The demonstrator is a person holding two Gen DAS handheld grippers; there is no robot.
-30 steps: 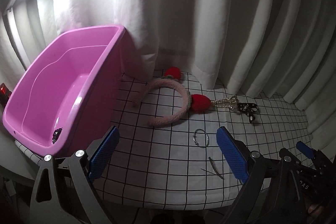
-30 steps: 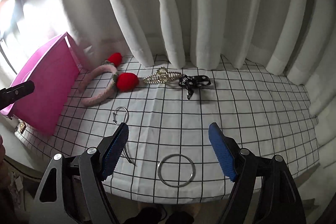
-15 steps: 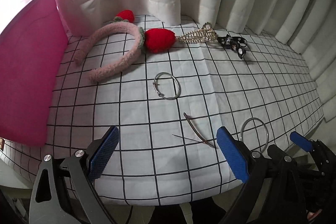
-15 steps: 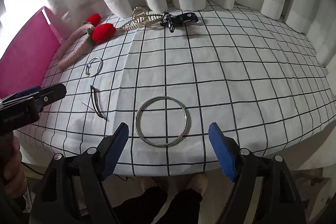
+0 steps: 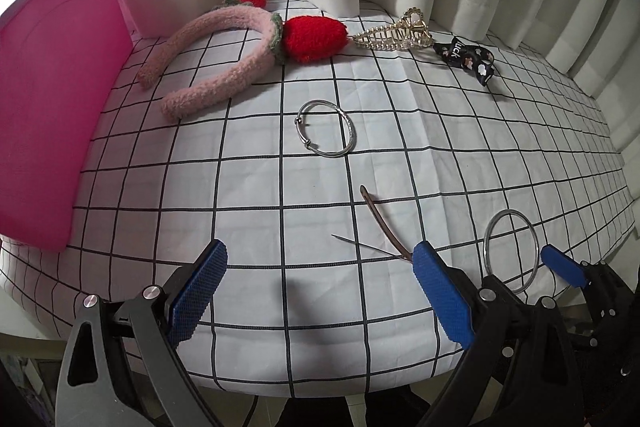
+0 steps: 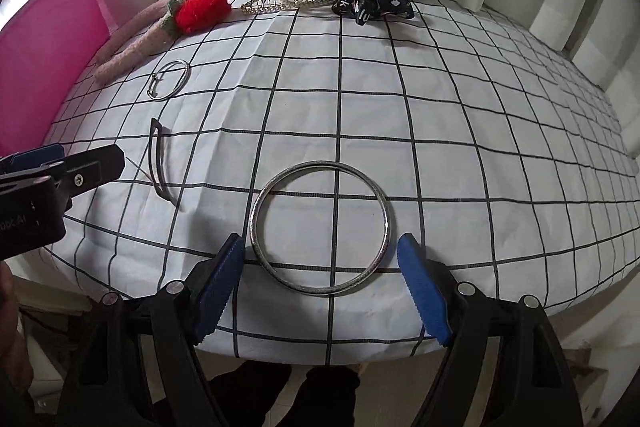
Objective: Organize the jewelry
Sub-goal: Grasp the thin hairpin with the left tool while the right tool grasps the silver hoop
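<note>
My right gripper (image 6: 320, 254) is open and low over a large silver bangle (image 6: 256, 215), which lies flat on the checked cloth with its near half between the blue pads. The pads are close to its rim, and I see no contact. My left gripper (image 5: 319, 259) is open over bare cloth. A thin brown hair clip (image 5: 384, 223) lies just ahead of its right finger (image 5: 436, 287). A smaller silver bracelet (image 5: 326, 129) lies farther ahead. The bangle (image 5: 512, 211) also shows in the left wrist view, beside a right-gripper finger (image 5: 564, 267).
A pink bin (image 5: 52, 131) stands at the left edge. At the back lie a pink headband (image 5: 224, 67) with red strawberries, a gold claw clip (image 5: 400, 31) and a black bow (image 5: 468, 57). White curtains hang behind. The table's front edge is just under both grippers.
Both grippers came down toward the cloth and tilted lower. The bangle now sits between the right pads, and the hair clip is near the left gripper's right finger. Both stayed open.
</note>
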